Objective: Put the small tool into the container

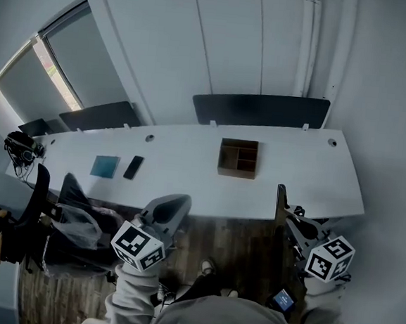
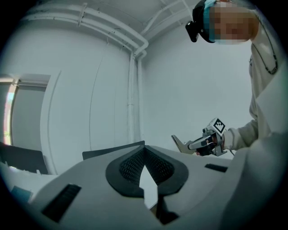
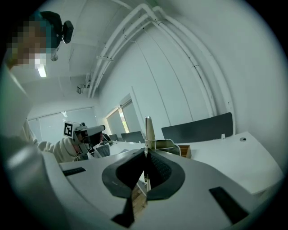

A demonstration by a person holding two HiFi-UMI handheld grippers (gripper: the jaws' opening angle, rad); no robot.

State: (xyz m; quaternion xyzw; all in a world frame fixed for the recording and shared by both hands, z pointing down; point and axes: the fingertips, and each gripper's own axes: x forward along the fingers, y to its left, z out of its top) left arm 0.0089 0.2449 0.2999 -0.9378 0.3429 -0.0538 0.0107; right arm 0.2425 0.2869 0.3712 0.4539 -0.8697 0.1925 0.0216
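Grey sleeves (image 1: 131,293) are lowest in the head view, and each hand holds a pair of tongs. The right tongs (image 1: 288,216) are closed on the small tool (image 3: 147,128), a thin flat piece that sticks up past the tips. It hangs in the air just off the near edge of the surface (image 1: 189,156), toward the right end. The left tongs (image 1: 179,204) are closed on nothing, also off the near edge.

The tool is thin and sticks far out, so I think it could slip or twist. It could also bump a wall of the container (image 1: 236,173), which stands about mid-surface, a bit nearer the far edge. There is bare room all round the container. A phone (image 1: 133,166) and a blue pad (image 1: 104,166) lie well to its left.
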